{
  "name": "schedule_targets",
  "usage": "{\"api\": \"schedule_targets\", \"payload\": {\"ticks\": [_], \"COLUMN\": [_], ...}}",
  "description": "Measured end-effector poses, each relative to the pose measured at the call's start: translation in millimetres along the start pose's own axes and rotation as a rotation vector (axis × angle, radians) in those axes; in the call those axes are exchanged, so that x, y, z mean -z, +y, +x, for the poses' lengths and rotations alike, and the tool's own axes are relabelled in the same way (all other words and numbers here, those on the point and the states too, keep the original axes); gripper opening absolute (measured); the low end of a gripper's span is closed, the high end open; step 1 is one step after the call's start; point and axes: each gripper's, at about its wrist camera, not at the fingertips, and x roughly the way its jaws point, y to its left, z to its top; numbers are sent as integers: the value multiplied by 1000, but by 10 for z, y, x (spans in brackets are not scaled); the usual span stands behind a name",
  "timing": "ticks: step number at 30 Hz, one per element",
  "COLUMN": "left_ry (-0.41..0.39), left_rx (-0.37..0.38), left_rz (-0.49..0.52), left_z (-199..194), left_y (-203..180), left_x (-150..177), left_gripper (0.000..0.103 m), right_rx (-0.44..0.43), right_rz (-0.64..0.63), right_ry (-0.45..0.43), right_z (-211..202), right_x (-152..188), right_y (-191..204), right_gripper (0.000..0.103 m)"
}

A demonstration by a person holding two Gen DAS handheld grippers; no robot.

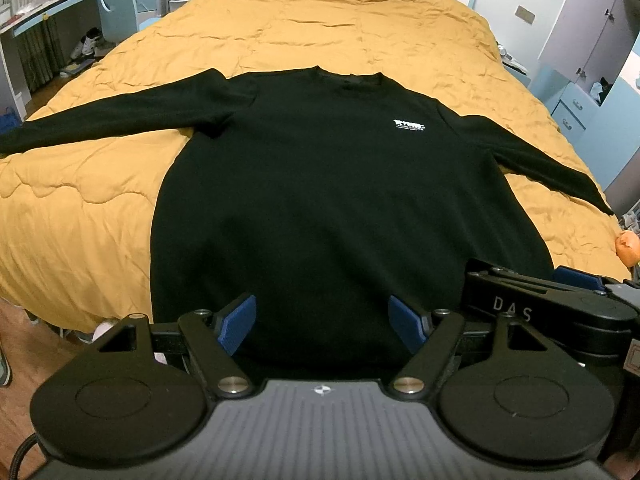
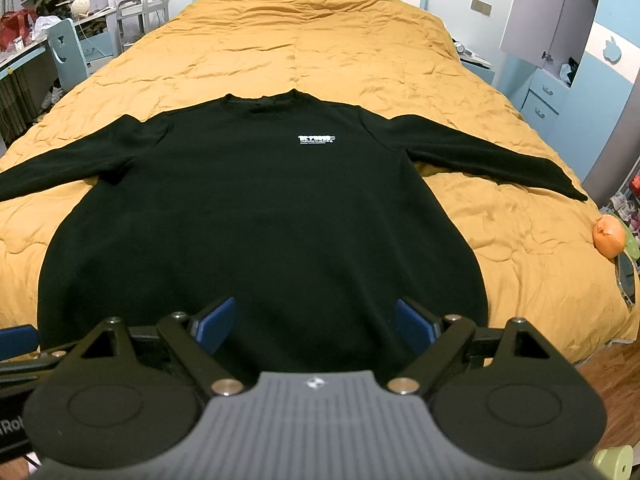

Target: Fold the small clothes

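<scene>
One black sweater (image 1: 320, 200), flat, unfolded

1. A black long-sleeved sweater (image 1: 320, 184) lies front side up, spread flat and unfolded.
2. Its round neckline (image 2: 262, 101) points away from the cameras; its hem (image 2: 256, 312) is the nearest edge.
3. Both sleeves stretch outward and slightly toward the hem: the left sleeve (image 1: 104, 116) reaches the picture's left edge, and the right sleeve (image 2: 496, 160) tapers to its cuff.
4. A small white printed logo (image 1: 409, 125) sits on the chest, toward the right in the left wrist view; its lettering is too small to read.
5. The fabric looks smooth, with few wrinkles.
</scene>
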Motion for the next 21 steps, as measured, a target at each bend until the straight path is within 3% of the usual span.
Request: {"api": "schedule_targets", "payload": {"ticks": [21], "left_ry": [22], "left_rx": [2], "left_rz": [5], "left_z": [73], "left_y": [0], "left_x": [-5], "left_gripper": [88], "right_rx": [4], "right_rz": [3], "right_ry": [16], "right_z": [66], "right_x": [-1], "right_y": [-11], "right_gripper": [83]}}
